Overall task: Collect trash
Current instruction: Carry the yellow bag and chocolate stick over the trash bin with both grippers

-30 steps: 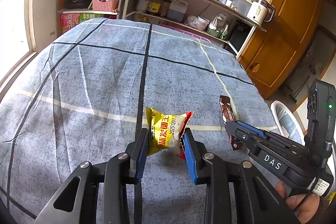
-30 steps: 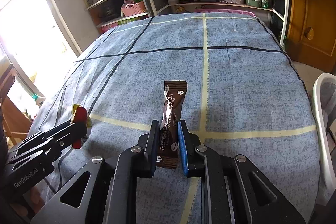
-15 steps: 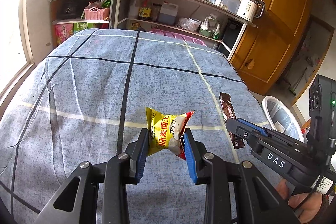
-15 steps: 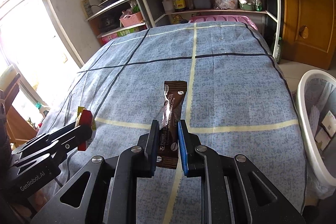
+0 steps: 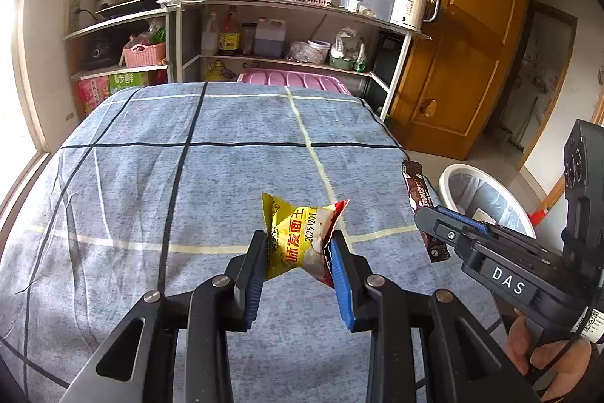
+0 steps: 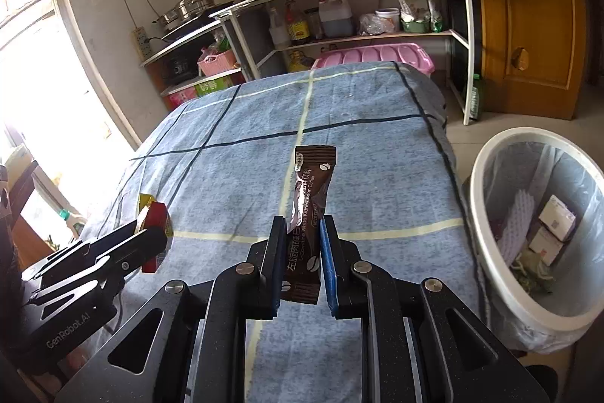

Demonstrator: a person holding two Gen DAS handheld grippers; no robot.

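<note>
Both claws have swung right, bringing the bin [image 6: 536,225] into view; left claw [image 5: 298,252] clamps the yellow snack wrapper [image 5: 300,238] above the desk [image 5: 151,184], right claw [image 6: 302,252] pinches the brown coffee sachet [image 6: 307,214]. Carrying step; next, over the bin and release

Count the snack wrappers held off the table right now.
2. The yellow crinkled snack packet is clamped in the left gripper; the brown coffee stick sachet is clamped in the right gripper. None visible on the blue checked tablecloth.

Bin [image 6: 490,176] mouth open, just right of table [image 6: 377,157] edge; cloth ahead bare; shelf rack [image 6: 468,44] beyond
</note>
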